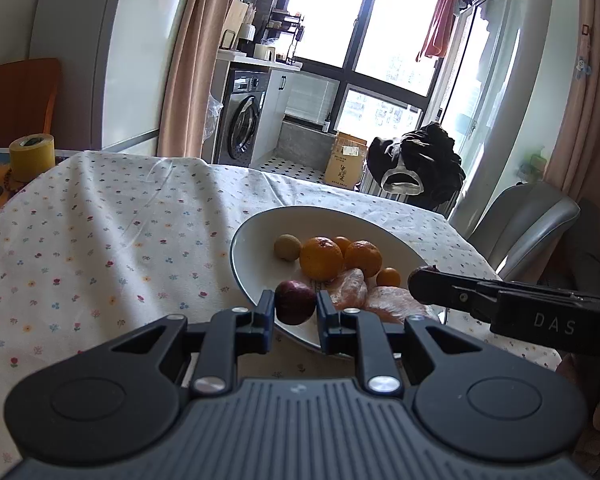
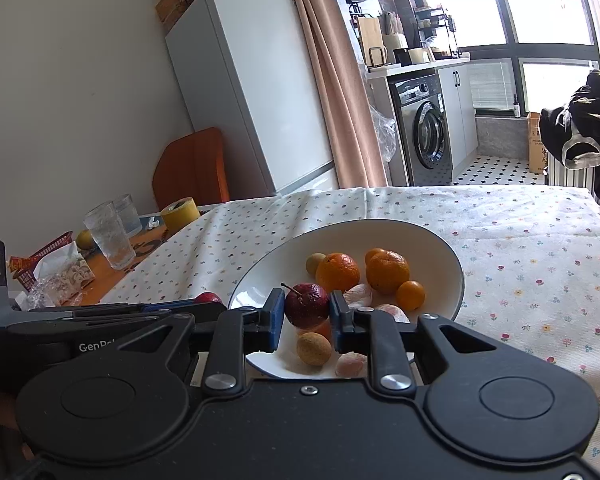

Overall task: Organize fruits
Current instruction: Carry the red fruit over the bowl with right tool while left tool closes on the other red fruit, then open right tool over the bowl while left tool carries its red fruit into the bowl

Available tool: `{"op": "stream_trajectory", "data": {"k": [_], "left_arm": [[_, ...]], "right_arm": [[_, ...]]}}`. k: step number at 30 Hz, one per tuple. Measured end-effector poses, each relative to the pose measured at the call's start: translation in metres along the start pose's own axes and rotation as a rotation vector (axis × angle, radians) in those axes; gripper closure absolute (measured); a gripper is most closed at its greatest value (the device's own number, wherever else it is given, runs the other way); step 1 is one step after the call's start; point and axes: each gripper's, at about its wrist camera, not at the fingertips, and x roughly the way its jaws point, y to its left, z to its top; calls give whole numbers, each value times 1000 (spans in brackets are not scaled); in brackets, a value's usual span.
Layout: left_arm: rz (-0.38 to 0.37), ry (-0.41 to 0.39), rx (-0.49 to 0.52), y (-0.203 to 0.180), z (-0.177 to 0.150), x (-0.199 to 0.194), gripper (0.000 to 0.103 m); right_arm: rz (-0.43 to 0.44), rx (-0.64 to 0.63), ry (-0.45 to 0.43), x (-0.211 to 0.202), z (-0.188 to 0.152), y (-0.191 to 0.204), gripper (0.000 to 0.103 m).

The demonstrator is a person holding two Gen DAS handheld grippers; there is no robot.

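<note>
In the lower middle of both frames, the left gripper (image 1: 293, 307) is closed on a dark plum (image 1: 295, 301) at the near rim of the white bowl (image 1: 248, 240), and the right gripper (image 2: 305, 312) clamps a red apple (image 2: 307, 305) over the bowl's near side. The tablecloth (image 1: 100, 240) at the left is free.

The left gripper (image 1: 291, 307) and right gripper (image 2: 305, 313) are matte black, with ribbed bases, round side caps and silver screws on the linkages. The jaws carry blue pads. White lettering reads "DAS" and "GenR…".
</note>
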Motion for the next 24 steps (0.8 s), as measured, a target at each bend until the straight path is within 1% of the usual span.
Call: {"op": "stream_trajectory", "data": {"k": [6, 8, 11, 15, 20, 22, 24], "left_arm": [[-13, -3, 10, -8, 7, 10, 83], [-2, -7, 8, -9, 8, 11, 79], [2, -7, 4, -7, 8, 10, 79], [33, -4, -2, -4, 7, 6, 79], [93, 9, 3, 0, 3, -3, 78], [107, 3, -3, 3, 1, -7, 72], [114, -7, -16, 8, -1, -11, 68]], "right_arm": [[3, 7, -4, 1, 1, -5, 81], [1, 11, -7, 0, 2, -6, 81], [-2, 15, -7, 0, 1, -8, 81], [12, 13, -7, 1, 1, -5, 81], [61, 19, -17, 2, 3, -4, 81], [68, 13, -7, 7, 5, -3, 81], [69, 1, 6, 11, 8, 0, 81]]}}
